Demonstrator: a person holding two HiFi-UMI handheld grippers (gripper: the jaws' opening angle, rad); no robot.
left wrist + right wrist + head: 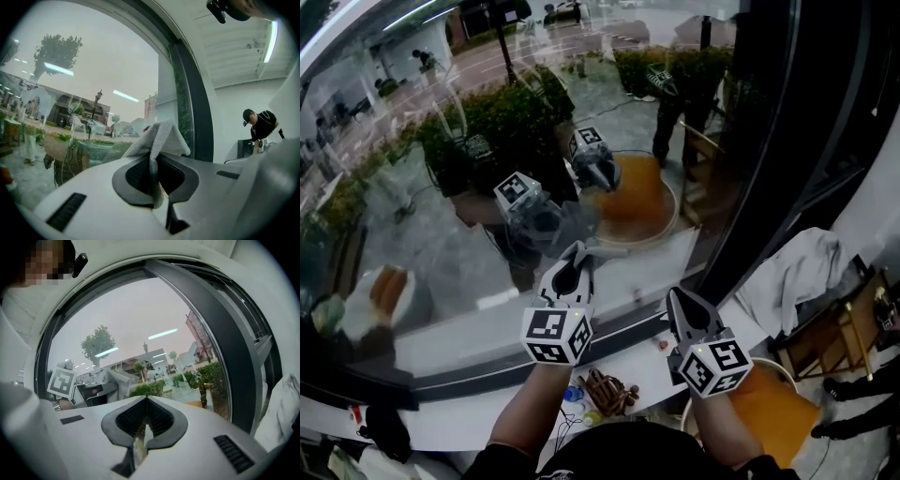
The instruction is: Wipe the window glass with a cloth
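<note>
The window glass (pixel 422 216) fills the upper left of the head view and mirrors both grippers. My left gripper (pixel 573 265) points its tips at the pane just above the sill. In the left gripper view, my left gripper (pixel 157 153) is shut on a grey woven cloth (pixel 161 135), which bunches up beyond the tips against the window glass (pixel 93 70). My right gripper (pixel 684 309) hangs to the right, short of the glass, over the sill. In its own view my right gripper (pixel 146 398) is shut with nothing held.
A dark window frame (pixel 755 178) runs up on the right of the pane. The white sill (pixel 637 267) lies below the glass. A white fabric heap (pixel 797 272) rests at the right. A brown object (pixel 609 392) and an orange round seat (pixel 778 408) are below. A person in black (pixel 260 125) stands far off.
</note>
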